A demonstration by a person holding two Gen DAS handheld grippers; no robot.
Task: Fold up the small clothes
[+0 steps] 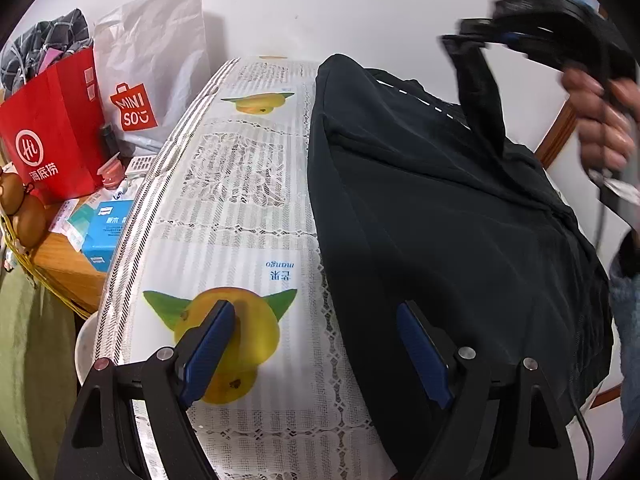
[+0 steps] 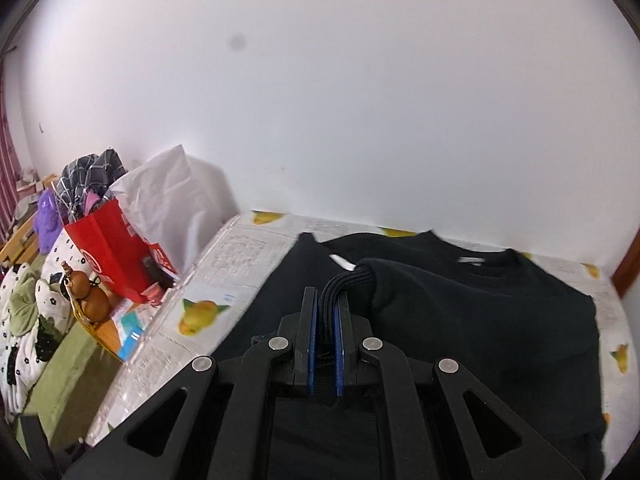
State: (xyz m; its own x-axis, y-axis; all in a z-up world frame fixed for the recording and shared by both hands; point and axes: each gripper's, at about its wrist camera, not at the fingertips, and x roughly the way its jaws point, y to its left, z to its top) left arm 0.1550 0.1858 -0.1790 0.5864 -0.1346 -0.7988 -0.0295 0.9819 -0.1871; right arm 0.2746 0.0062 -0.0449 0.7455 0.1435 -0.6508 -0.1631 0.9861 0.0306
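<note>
Through the left wrist view, the left gripper is seen with fingers wide and empty above the counter, where the black sweatshirt lies; its sleeve is lifted by the blurred right gripper. From the right wrist view, the ribbed cuff is pinched between narrow fingers. A sleeve fold is judged underway; laying it across the body comes next. The hem is cut off.

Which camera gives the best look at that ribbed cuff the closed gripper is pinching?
The right wrist view. There the ribbed cuff sits close up between the shut blue pads of the right gripper, above the black sweatshirt. The left wrist view shows it only far off and blurred, as a dark sleeve hanging from that gripper.
</note>
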